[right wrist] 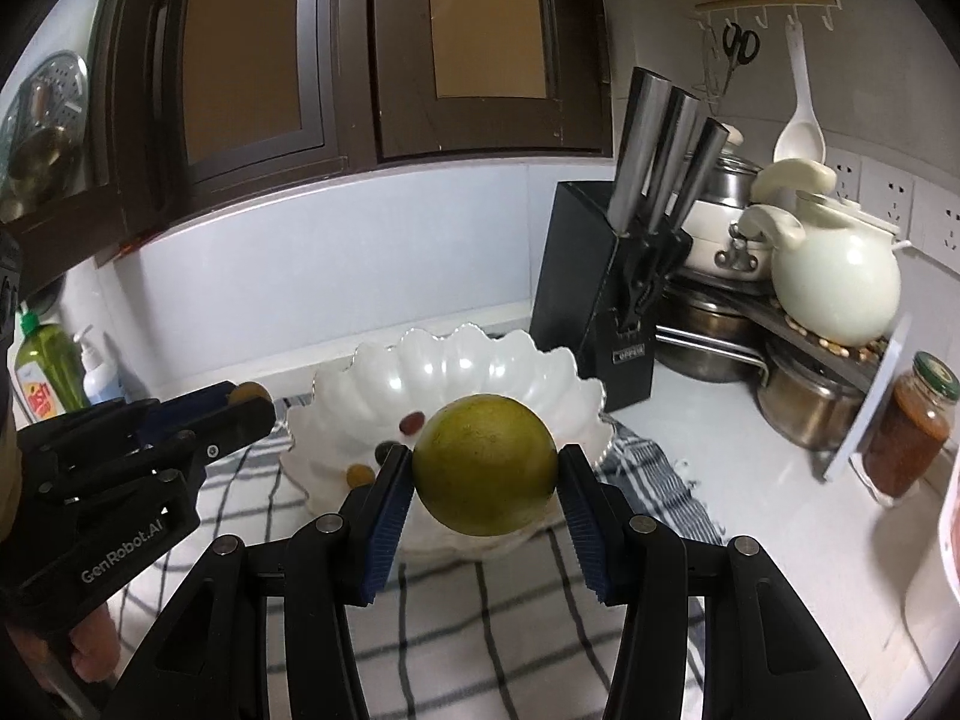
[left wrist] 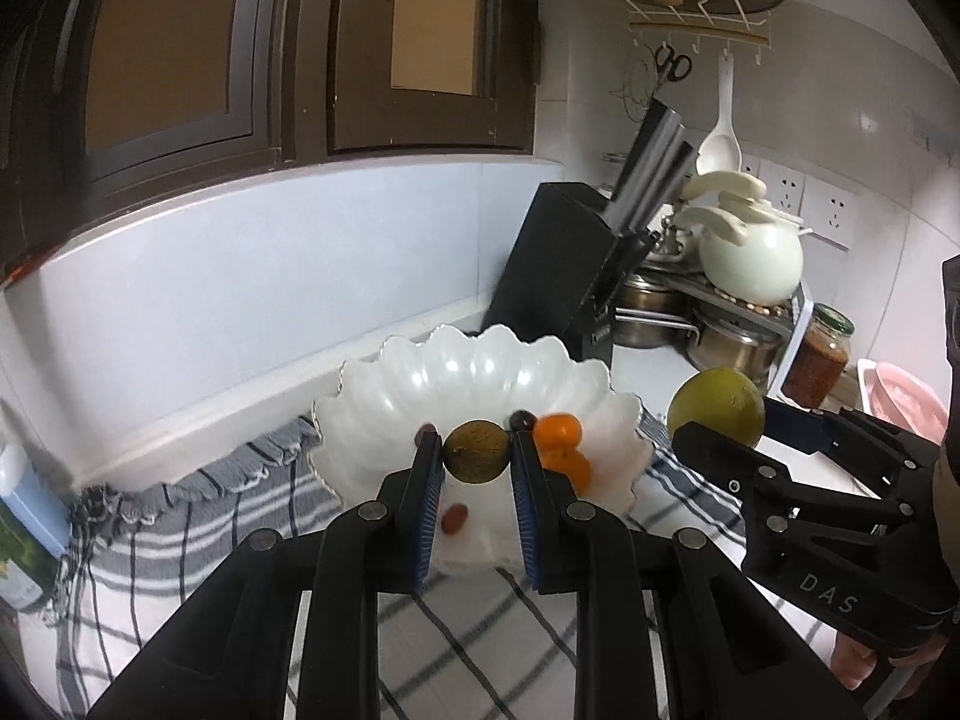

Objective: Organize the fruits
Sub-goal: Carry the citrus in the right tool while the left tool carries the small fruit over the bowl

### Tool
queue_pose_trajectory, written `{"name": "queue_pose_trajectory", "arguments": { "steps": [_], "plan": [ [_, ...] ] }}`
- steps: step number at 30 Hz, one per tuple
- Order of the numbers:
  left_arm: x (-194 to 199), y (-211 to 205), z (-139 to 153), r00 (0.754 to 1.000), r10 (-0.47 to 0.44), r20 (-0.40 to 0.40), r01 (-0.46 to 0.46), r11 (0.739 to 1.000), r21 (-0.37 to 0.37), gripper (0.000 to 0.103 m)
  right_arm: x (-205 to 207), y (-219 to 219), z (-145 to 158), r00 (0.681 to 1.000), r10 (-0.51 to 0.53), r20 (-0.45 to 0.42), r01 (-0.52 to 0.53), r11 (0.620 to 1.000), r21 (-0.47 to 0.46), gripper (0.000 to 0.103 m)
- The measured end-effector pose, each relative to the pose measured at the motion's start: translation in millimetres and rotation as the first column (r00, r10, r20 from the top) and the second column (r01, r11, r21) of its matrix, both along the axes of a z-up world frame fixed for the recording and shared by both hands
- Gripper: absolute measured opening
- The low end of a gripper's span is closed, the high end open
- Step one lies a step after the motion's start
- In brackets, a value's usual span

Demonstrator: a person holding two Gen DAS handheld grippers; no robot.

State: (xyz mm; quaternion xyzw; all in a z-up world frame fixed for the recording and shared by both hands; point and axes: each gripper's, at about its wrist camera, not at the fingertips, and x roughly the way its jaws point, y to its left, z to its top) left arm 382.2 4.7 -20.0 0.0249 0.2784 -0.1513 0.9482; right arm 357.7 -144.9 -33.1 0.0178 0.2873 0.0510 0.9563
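My left gripper (left wrist: 477,450) is shut on a small brown-green round fruit (left wrist: 477,452), held above the near part of a white scalloped bowl (left wrist: 420,372). Inside the bowl lie small orange fruits (left wrist: 558,432), a dark grape (left wrist: 522,419) and a reddish date (left wrist: 454,517). My right gripper (right wrist: 485,471) is shut on a large green citrus (right wrist: 485,463), lifted in front of the bowl (right wrist: 480,360). In the left wrist view the right gripper (left wrist: 729,426) appears at the right with the citrus (left wrist: 717,405). In the right wrist view the left gripper (right wrist: 243,399) shows at the left.
The bowl stands on a striped cloth (right wrist: 480,612) on a white counter. A black knife block (right wrist: 606,300) stands behind right, with steel pots (right wrist: 804,402), a white kettle (right wrist: 834,288) and a sauce jar (right wrist: 912,426) further right. Soap bottles (right wrist: 42,366) stand at the left wall.
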Motion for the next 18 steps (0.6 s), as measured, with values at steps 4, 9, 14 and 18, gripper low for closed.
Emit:
{"name": "queue_pose_trajectory", "arguments": {
  "steps": [4, 9, 14, 18],
  "plan": [
    [19, -2, 3, 1.000, 0.002, -0.003, -0.002, 1.000, 0.004, 0.024, 19, 0, 2, 1.000, 0.010, 0.002, -0.010, 1.000, -0.002, 0.050],
    [44, -3, 2, 1.000, 0.013, -0.018, -0.013, 1.000, 0.016, 0.024, 44, -1, 0, 1.000, 0.013, -0.003, -0.013, 1.000, -0.012, 0.050],
    [69, -4, -3, 0.999, 0.030, -0.035, -0.029, 0.999, 0.029, 0.024, 73, -4, -4, 1.000, 0.013, -0.015, -0.014, 0.999, -0.036, 0.050],
    [90, -2, -10, 0.997, 0.044, -0.066, -0.042, 0.999, 0.028, 0.024, 97, -4, -9, 0.999, 0.020, -0.026, -0.021, 0.998, -0.051, 0.050]
  ]
}}
